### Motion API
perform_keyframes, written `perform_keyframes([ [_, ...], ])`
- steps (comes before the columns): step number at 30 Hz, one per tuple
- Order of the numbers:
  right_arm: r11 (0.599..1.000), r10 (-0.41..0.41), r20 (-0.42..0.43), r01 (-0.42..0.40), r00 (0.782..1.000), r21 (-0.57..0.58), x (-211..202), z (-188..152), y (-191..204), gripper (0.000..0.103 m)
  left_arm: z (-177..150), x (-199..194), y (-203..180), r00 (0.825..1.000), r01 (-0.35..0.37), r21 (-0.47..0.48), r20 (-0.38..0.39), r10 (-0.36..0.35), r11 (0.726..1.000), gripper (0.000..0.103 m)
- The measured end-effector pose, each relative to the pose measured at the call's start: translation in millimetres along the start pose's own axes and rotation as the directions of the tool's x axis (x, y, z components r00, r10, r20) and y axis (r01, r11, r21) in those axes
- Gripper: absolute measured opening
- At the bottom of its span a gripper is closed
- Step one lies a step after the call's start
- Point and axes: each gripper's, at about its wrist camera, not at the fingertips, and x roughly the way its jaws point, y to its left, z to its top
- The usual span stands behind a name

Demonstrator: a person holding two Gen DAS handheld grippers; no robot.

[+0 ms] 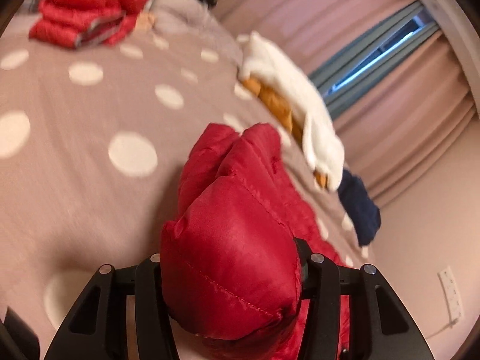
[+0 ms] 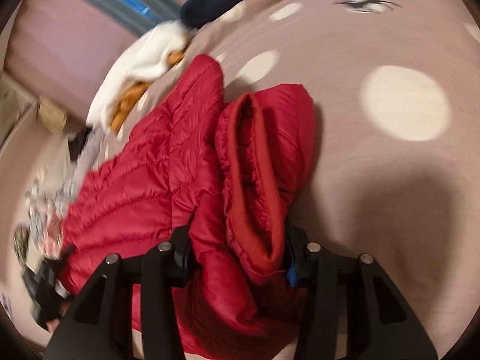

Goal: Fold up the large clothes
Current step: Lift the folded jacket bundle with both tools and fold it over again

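Two claws of mine grip one red puffer jacket (image 1: 228,240) on the dotted bedspread (image 1: 90,138). At my left claw (image 1: 231,267) the fingers are pressed into a bulging quilted fold that fills the gap between them; from that claw the jacket runs up and away across the bedspread. Beyond the jacket, at the bedspread's far left corner, lies a folded red jacket (image 1: 87,15); right of it, along the edge, a white and orange garment (image 1: 288,90), then a navy one (image 1: 360,210). My right claw (image 2: 237,255) is clamped on a bunch of the same jacket, its fleece-lined collar (image 2: 255,180) rising straight out from between the fingers. Left of that claw the quilted body spreads flat on the bedspread.
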Motion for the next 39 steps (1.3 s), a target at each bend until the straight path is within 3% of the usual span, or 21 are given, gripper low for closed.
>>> perform_keyframes([
  [5, 0.989, -0.1, 0.02, 0.102, 0.995, -0.107, 17.3, -5.2, 31.1, 0.047, -1.0, -18.9, -16.5, 0.994, 0.106, 0.075, 0.027, -0.109, 0.992, 0.05],
  [11, 0.994, -0.067, -0.002, 0.067, 0.998, -0.086, 21.3, -0.7, 25.3, 0.048, -17.7, -30.2, -61.0, 0.975, 0.215, 0.219, 0.008, -0.222, 0.952, 0.05],
  [12, 0.994, -0.064, -0.004, 0.063, 0.998, -0.087, 18.4, -1.2, 20.1, 0.049, -18.7, -29.2, -65.1, 0.969, 0.242, 0.214, -0.005, -0.246, 0.946, 0.05],
  [16, 0.992, -0.077, -0.003, 0.076, 0.997, -0.102, 20.1, -2.6, 24.9, 0.051, -36.5, -17.4, -86.5, 0.919, 0.391, 0.16, -0.115, -0.376, 0.906, 0.05],
  [17, 0.991, -0.081, 0.0, 0.081, 0.997, -0.107, 20.7, -2.4, 26.0, 0.051, -43.1, -14.8, -92.6, 0.916, 0.397, 0.18, -0.13, -0.378, 0.9, 0.05],
  [21, 0.994, -0.067, 0.004, 0.067, 0.998, -0.091, 18.3, -2.2, 21.4, 0.051, -68.9, -11.3, -109.0, 0.951, 0.309, 0.314, -0.121, -0.285, 0.898, 0.05],
  [23, 0.995, -0.068, 0.007, 0.068, 0.998, -0.079, 17.3, -2.3, 19.3, 0.052, -77.7, -9.5, -112.3, 0.958, 0.287, 0.323, -0.12, -0.261, 0.902, 0.05],
  [27, 0.992, -0.086, 0.018, 0.088, 0.996, -0.091, 15.7, -5.2, 20.5, 0.053, -83.2, -1.2, -113.9, 0.959, 0.274, 0.32, -0.166, -0.231, 0.907, 0.05],
  [31, 0.994, -0.078, 0.019, 0.079, 0.997, -0.079, 13.6, -7.3, 17.7, 0.054, -88.3, -0.3, -115.6, 0.969, 0.236, 0.356, -0.16, -0.19, 0.904, 0.05],
  [39, 0.994, -0.075, 0.018, 0.076, 0.997, -0.075, 13.9, -6.8, 18.3, 0.055, -89.5, 0.1, -115.5, 0.969, 0.228, 0.346, -0.176, -0.176, 0.91, 0.05],
])
